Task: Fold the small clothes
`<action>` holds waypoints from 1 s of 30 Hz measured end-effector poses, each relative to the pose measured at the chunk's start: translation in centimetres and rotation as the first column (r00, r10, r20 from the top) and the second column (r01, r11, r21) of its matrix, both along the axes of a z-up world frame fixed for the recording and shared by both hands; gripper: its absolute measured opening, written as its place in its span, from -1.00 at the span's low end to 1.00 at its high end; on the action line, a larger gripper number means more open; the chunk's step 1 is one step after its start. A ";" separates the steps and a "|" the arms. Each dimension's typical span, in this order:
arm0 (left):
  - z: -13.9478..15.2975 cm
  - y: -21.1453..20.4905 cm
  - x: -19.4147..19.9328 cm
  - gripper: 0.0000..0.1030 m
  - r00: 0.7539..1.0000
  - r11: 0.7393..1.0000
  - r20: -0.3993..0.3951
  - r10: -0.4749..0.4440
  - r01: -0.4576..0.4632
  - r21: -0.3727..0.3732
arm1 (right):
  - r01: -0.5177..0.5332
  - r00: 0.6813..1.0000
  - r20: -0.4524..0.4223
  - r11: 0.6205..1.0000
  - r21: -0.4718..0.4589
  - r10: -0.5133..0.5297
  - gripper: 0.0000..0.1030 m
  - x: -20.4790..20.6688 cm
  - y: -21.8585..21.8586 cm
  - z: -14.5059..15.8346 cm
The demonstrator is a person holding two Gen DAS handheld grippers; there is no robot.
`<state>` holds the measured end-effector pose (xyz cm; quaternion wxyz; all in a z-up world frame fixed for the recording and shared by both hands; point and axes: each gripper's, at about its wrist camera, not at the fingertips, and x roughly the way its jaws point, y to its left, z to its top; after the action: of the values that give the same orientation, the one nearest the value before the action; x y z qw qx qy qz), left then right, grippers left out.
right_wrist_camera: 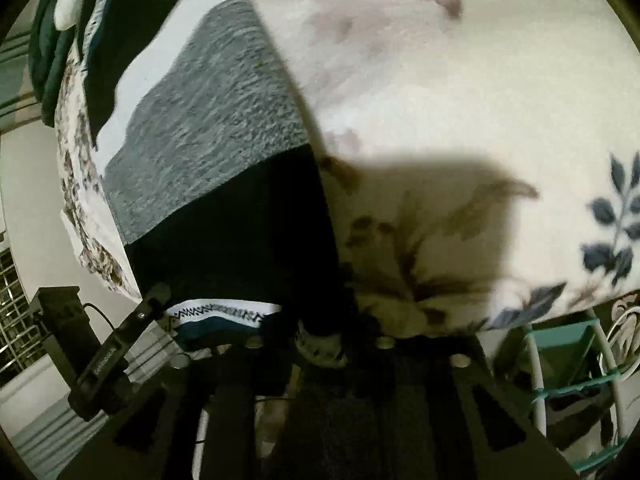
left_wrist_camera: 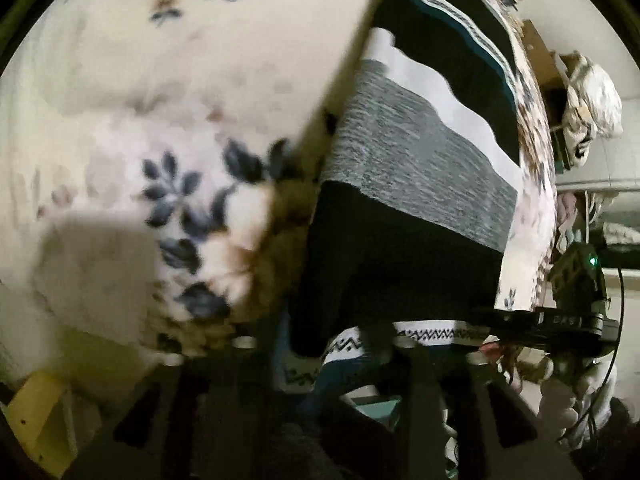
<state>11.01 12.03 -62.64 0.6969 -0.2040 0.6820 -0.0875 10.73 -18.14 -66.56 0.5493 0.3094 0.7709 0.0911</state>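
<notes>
A knitted garment (left_wrist_camera: 408, 184) with black, grey and white bands and a zigzag-patterned hem (left_wrist_camera: 424, 334) lies stretched on a cream floral bedcover (left_wrist_camera: 160, 120). It also shows in the right wrist view (right_wrist_camera: 216, 160), with its patterned hem (right_wrist_camera: 224, 314) toward the camera. My left gripper (left_wrist_camera: 320, 364) is at the hem, its jaws close together on the cloth. My right gripper (right_wrist_camera: 320, 356) is at the garment's near corner, its jaws closed on cloth. The fingertips of both are dark and partly hidden by fabric. The right gripper also shows at the right of the left wrist view (left_wrist_camera: 568, 324).
The floral bedcover (right_wrist_camera: 460, 100) fills most of both views. A pale bundle (left_wrist_camera: 592, 104) and clutter sit at the far right of the left view. A white wire stand with green parts (right_wrist_camera: 568, 380) is low right; the left gripper (right_wrist_camera: 100, 344) shows low left.
</notes>
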 end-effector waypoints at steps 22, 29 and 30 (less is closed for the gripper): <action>4.3 -1.7 -1.3 -0.84 0.999 0.998 0.000 0.048 -0.048 -0.038 | 0.081 0.996 0.014 0.983 0.165 -0.084 -0.77 -1.1 -2.5 1.8; 12.2 -0.4 4.3 -0.84 0.977 0.964 0.112 0.182 -0.155 -0.217 | 0.162 0.974 0.095 0.922 0.352 -0.207 -0.77 2.0 -4.2 10.0; 12.7 -0.5 5.7 -0.84 0.973 0.957 0.130 0.193 -0.157 -0.245 | 0.172 0.967 0.115 0.912 0.373 -0.229 -0.77 3.2 -4.6 11.3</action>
<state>16.76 11.57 -49.98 0.7233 -0.3365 0.5910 -0.1200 13.98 -22.71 -55.28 0.5482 0.4744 0.6598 0.1979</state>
